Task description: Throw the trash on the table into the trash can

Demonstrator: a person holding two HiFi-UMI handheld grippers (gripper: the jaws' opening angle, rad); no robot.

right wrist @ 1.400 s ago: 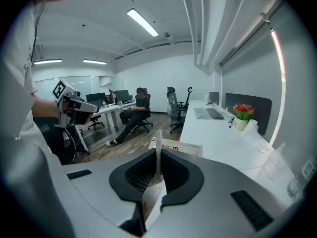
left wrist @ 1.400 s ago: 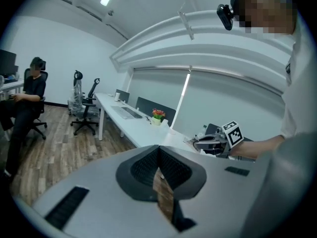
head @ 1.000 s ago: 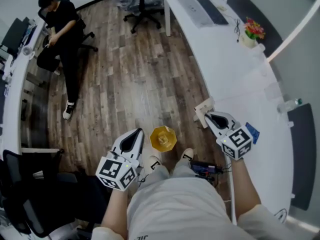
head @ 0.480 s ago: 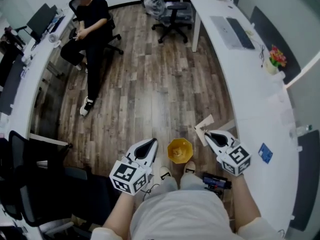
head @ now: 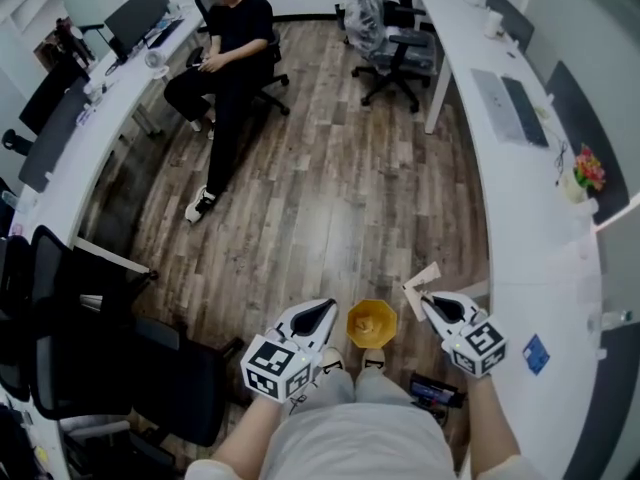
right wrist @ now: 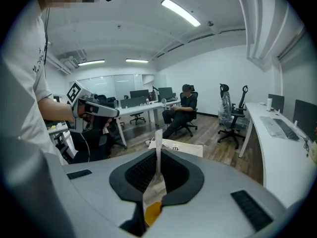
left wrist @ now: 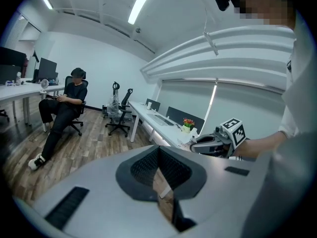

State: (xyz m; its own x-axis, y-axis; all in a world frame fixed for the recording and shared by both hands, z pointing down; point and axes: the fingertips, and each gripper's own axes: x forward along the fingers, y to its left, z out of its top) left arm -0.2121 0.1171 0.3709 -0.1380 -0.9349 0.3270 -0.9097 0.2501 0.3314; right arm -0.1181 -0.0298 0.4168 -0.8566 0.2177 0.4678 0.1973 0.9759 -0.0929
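A small yellow trash can stands on the wood floor by the person's feet, between the two grippers. My right gripper is shut on a flat beige piece of cardboard, held just right of the can and above the floor. In the right gripper view the cardboard sticks out edge-on from the jaws of my right gripper, and the yellow trash can shows below through the gap. My left gripper hovers left of the can, shut and empty; its jaws meet in its own view.
A long white desk runs along the right with a blue item, keyboard and flowers. A black device lies on the floor by the right foot. A seated person and office chairs are far ahead. A black chair stands at left.
The right gripper, still holding the cardboard, has come off the desk edge and now sits beside the yellow can. The head view has swung left, showing more floor.
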